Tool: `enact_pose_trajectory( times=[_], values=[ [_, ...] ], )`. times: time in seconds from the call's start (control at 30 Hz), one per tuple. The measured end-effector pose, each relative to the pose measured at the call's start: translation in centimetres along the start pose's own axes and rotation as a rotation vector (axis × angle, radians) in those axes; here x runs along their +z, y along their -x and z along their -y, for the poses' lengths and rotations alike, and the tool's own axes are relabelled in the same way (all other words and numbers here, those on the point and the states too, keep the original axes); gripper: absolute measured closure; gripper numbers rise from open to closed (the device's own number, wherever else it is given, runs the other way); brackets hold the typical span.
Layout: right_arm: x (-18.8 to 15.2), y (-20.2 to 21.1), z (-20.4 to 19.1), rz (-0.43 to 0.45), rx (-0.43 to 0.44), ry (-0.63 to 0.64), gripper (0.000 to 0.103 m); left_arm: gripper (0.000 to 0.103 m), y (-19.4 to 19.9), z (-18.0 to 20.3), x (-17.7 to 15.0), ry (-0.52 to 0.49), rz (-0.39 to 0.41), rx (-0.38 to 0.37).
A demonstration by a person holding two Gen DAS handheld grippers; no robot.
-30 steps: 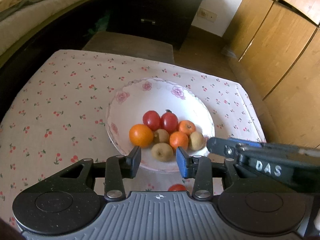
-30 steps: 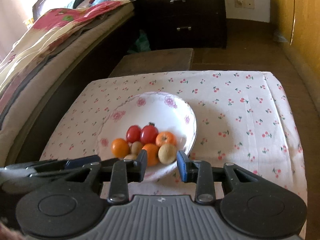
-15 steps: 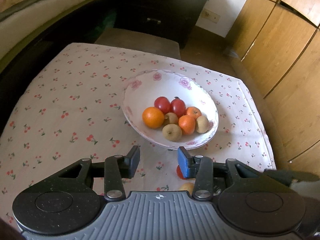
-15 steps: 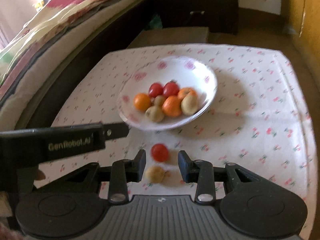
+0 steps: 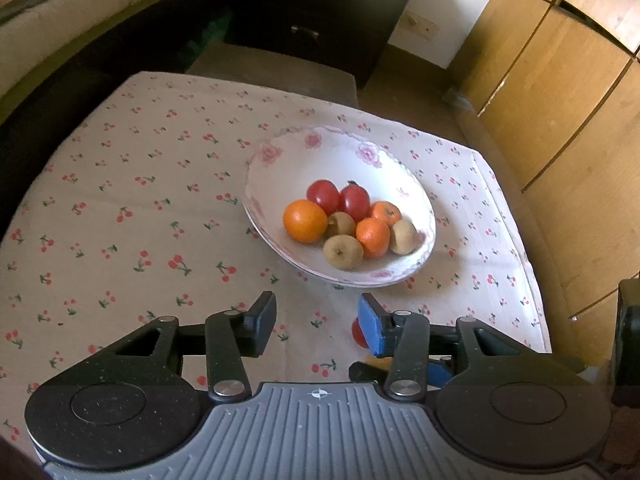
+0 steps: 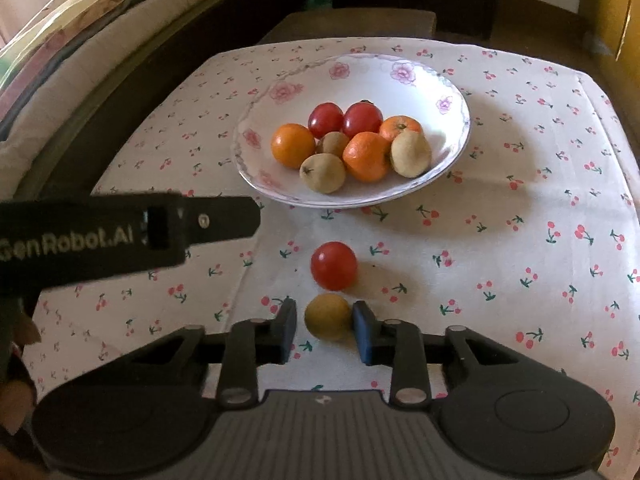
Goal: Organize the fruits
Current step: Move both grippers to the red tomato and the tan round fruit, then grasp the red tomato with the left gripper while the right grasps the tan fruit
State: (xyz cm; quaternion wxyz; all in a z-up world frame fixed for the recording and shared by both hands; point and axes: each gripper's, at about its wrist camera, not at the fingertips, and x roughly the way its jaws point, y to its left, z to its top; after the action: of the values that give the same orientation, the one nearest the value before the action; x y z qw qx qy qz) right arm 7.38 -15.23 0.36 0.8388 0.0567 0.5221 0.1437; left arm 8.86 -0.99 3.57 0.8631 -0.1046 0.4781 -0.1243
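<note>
A white flowered bowl (image 5: 340, 140) (image 6: 360, 60) on the cherry-print cloth holds several fruits: red tomatoes, oranges and brown kiwis. Two fruits lie loose in front of it: a red tomato (image 6: 334, 266) and, nearer, a yellow-brown fruit (image 6: 328, 316). My right gripper (image 6: 325, 328) has closed on that yellow-brown fruit, a pad on each side. My left gripper (image 5: 316, 312) hovers before the bowl, jaws opening with only cloth between them. The loose tomato (image 5: 357, 334) peeks out behind its blue pad.
The left gripper's black body (image 6: 120, 236) crosses the left of the right wrist view, a hand (image 6: 20, 336) below it. A bed (image 6: 80, 40) lies to the left, a dark dresser (image 5: 320, 12) behind, wooden cabinets (image 5: 560, 100) to the right. The cloth's right edge (image 5: 520, 260) is near the bowl.
The right gripper dropped from above the bowl to the two loose fruits and narrowed around the yellow-brown one. The left gripper drew back from the bowl and its jaws widened.
</note>
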Motion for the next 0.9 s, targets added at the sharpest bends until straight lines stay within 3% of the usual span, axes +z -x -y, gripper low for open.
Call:
enact_pose_trajectory(
  times=[0.27,0.5,0.77,0.9],
  values=[
    [-1.4,1.9,1.8,-0.011,-0.035,-0.004,0.076,0.049,-1.5,1.9,-0.6,-0.028,-0.045,-0.031],
    [-1.9,2.7,4.0,-0.021,-0.076,-0.032,0.076,0.05,-4.0,4.3,-0.7,-0.06,-0.071,-0.012],
    [-2.1,3.4,5.2,-0.004,-0.078,-0.051,0.077,0.067,-5.7,4.9,-1.4,-0.097,-0.075,0.061],
    [-2.2,3.6,5.3,-0.003,-0.078,-0.056,0.077,0.068,-5.1,4.1,-1.6,-0.083,-0.077,0.057]
  ],
)
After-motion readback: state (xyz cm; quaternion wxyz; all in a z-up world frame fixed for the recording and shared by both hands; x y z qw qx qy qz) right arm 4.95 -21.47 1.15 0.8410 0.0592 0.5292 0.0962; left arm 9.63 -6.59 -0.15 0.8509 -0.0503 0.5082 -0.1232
